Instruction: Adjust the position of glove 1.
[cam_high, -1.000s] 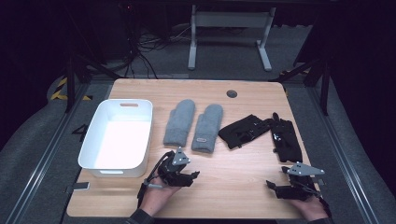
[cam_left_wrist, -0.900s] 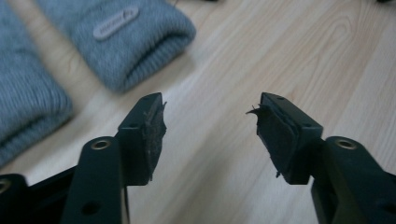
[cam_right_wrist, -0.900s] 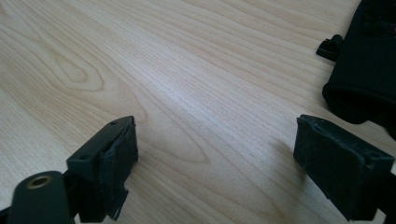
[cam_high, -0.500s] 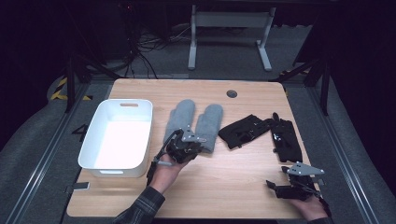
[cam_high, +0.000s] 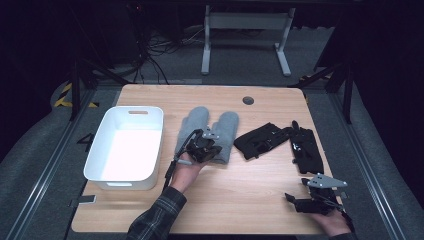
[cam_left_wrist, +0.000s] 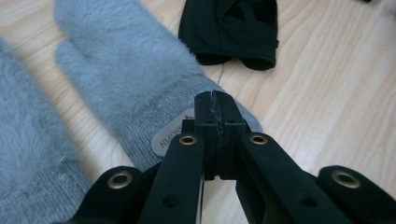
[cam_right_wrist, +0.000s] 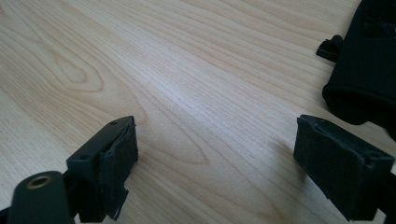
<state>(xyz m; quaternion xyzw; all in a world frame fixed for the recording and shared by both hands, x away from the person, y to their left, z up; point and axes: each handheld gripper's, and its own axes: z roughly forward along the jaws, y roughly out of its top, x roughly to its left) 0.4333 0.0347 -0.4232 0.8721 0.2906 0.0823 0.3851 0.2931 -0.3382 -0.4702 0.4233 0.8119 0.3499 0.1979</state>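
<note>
Two grey fuzzy mittens (cam_high: 192, 127) (cam_high: 227, 132) lie side by side mid-table, fingers pointing away. My left gripper (cam_high: 214, 150) sits at the cuff of the right mitten (cam_left_wrist: 126, 70). Its jaws have just been closing and now meet pad to pad. In the left gripper view its tips (cam_left_wrist: 215, 100) rest at the ribbed cuff beside a label, and no fabric shows between the pads. Two black gloves (cam_high: 260, 140) (cam_high: 305, 150) lie to the right. My right gripper (cam_high: 294, 201) rests open near the front right edge, over bare wood (cam_right_wrist: 215, 154).
A white plastic bin (cam_high: 107, 175) stands at the table's left side. A round cable hole (cam_high: 248, 100) sits near the far edge. One black glove's cuff (cam_right_wrist: 364, 70) lies just beyond the right gripper's right jaw. A black glove (cam_left_wrist: 229, 32) lies ahead of the left gripper.
The left hand has moved from the front edge forward to the right mitten's cuff, and its jaws have closed. The right hand has stayed in place.
</note>
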